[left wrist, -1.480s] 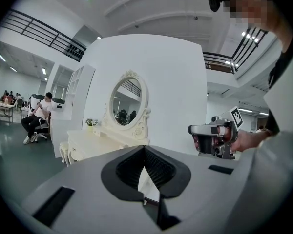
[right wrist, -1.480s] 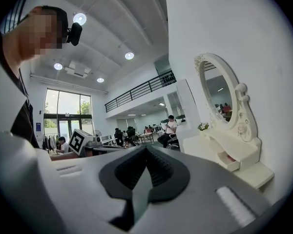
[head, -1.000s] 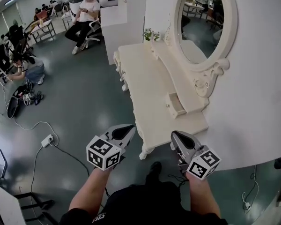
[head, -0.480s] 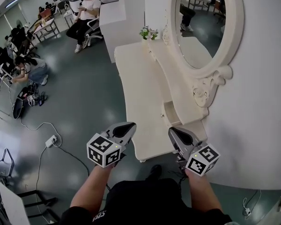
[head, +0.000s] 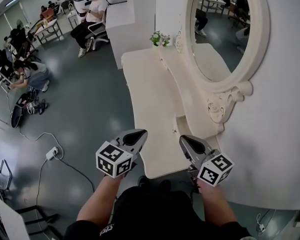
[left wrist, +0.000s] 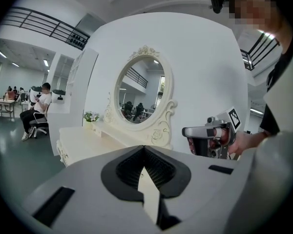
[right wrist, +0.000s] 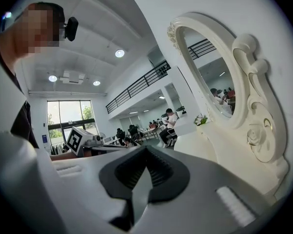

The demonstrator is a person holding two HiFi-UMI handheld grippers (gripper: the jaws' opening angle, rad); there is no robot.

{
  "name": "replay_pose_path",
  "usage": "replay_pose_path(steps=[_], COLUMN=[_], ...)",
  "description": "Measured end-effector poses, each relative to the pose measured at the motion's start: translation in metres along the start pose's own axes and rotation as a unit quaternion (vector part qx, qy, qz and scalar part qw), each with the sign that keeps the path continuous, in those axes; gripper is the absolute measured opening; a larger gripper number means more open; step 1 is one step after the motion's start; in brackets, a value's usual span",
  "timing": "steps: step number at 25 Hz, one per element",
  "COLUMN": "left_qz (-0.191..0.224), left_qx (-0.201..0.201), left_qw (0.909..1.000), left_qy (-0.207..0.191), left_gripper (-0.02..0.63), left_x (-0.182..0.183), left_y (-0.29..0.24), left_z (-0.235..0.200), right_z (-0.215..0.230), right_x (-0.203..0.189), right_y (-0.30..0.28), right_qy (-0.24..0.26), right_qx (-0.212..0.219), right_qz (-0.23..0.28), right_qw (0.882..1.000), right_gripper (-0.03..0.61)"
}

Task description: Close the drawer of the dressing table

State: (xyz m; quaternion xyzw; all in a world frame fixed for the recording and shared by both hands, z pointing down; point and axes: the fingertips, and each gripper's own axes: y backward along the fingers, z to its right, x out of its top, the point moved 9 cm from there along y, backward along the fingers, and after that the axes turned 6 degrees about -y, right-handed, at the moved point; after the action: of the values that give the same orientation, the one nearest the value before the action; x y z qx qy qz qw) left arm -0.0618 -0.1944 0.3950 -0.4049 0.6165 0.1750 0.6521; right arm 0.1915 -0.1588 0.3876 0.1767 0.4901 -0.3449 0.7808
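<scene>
The cream dressing table (head: 150, 94) with its oval mirror (head: 222, 29) runs along the white wall. A small drawer (head: 182, 122) stands pulled out of the raised shelf at the table's near end. My right gripper (head: 182, 138) is shut and empty, its tip just short of the drawer. My left gripper (head: 140, 133) is shut too, over the tabletop's near left edge. The left gripper view shows the shut left gripper (left wrist: 144, 146) facing the mirror (left wrist: 139, 101), with the right gripper (left wrist: 205, 133) beside it. The right gripper (right wrist: 145, 147) points along the table.
A pot of flowers (head: 160, 37) stands at the table's far end. A white cabinet (head: 121, 21) is behind it. Several people sit at the back left. A power strip (head: 52, 153) and cables lie on the grey floor to the left.
Both grippers have come forward to the table. Its near end now lies under them, and the drawer is close in front of the right gripper. Both stay shut.
</scene>
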Motion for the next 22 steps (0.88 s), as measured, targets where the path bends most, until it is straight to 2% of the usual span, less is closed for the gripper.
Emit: replay_pose_path(steps=[6,10,13,22], left_qz=[0.004,-0.003,-0.012,-0.052], left_qx=[-0.026,-0.044,-0.065,-0.099], left_qw=[0.9996,0.9986,0.9975,0.9932], left_qy=[-0.013,-0.028,-0.024,-0.032], left_gripper=[0.005,0.005,0.005,0.006], left_x=[-0.002,-0.012,-0.02,-0.038], left_y=[0.002,0.0,-0.008,-0.048], left_z=[-0.025,-0.037,-0.04,-0.036], right_z=[-0.012,-0.026,-0.031,-0.007], right_x=[0.007,-0.006,-0.018,-0.017], right_y=[-0.016,-0.022,-0.02,-0.015], right_qy=[0.018,0.015,0.007,-0.001], right_qx=[-0.054,-0.085,-0.107,-0.149], right_qz=[0.005,0.006,-0.004,-0.009], right_qw=[0.998,0.996,0.994,0.989], right_gripper=[0.011,0.011,0.012,0.015])
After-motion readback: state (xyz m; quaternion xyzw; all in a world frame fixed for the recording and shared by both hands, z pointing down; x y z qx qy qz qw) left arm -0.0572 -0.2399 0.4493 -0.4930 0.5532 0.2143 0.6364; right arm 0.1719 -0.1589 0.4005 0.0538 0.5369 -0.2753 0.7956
